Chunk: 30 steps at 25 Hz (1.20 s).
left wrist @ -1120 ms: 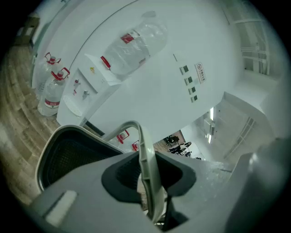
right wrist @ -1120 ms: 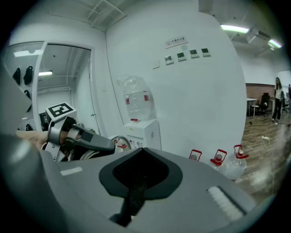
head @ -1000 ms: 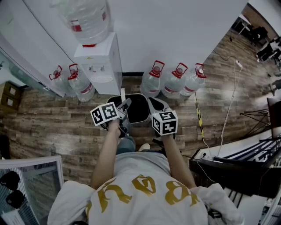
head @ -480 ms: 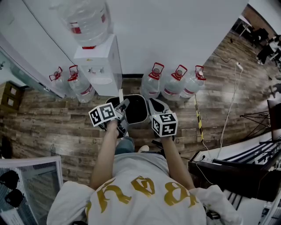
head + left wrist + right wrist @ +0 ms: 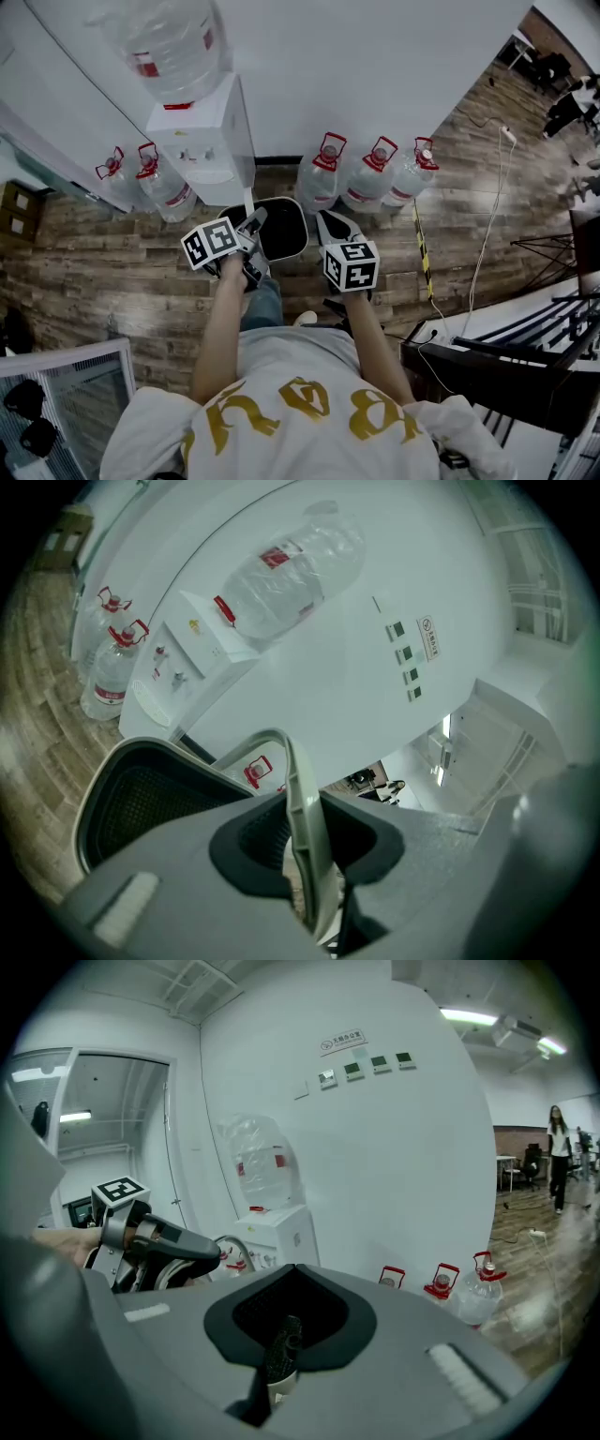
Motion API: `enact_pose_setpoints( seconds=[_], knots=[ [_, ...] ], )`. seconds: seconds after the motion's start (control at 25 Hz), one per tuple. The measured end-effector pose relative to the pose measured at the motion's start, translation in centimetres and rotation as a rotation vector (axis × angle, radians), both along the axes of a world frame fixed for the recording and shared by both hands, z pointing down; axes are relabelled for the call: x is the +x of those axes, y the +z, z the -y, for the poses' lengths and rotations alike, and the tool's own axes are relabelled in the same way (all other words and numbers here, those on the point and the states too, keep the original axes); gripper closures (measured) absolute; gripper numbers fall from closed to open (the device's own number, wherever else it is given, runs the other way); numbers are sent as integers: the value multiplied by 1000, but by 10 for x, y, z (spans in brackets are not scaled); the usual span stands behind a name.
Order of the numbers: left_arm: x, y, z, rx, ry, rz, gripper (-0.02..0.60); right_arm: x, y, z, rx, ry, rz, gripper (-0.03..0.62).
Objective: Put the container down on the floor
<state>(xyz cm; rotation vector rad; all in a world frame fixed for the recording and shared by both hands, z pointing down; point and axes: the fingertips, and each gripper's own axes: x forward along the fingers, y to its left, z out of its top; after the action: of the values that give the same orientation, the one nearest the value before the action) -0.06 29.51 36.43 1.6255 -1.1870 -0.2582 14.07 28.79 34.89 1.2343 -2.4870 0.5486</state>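
Container (image 5: pixel 278 228) being held up just in front of water dispenser (image 5: pixel 202 141). Left claw (image 5: pixel 247 222) clenching its pale handle, right claw (image 5: pixel 327 225) pinching its dark rim. Risk: uneven lowering tipping it, thin rim slipping free.

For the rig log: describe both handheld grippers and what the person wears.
The left gripper and right gripper each have a grey body and carry a white cube printed with black square markers. The person wears a white short-sleeved T-shirt with gold lettering.
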Motion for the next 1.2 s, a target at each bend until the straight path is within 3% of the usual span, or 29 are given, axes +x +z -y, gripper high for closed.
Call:
enact_pose_setpoints(
  seconds=[0.6,0.92,1.2],
  knots=[
    [-44,55,144,-19,78,-24,498,-53,55,131,-153,80,-8,568],
    [-67,64,217,-34,90,-65,498,-81,55,190,-168,151,78,568],
    [-66,64,257,-31,130,-87,498,-74,52,216,-161,255,123,568]
  ],
)
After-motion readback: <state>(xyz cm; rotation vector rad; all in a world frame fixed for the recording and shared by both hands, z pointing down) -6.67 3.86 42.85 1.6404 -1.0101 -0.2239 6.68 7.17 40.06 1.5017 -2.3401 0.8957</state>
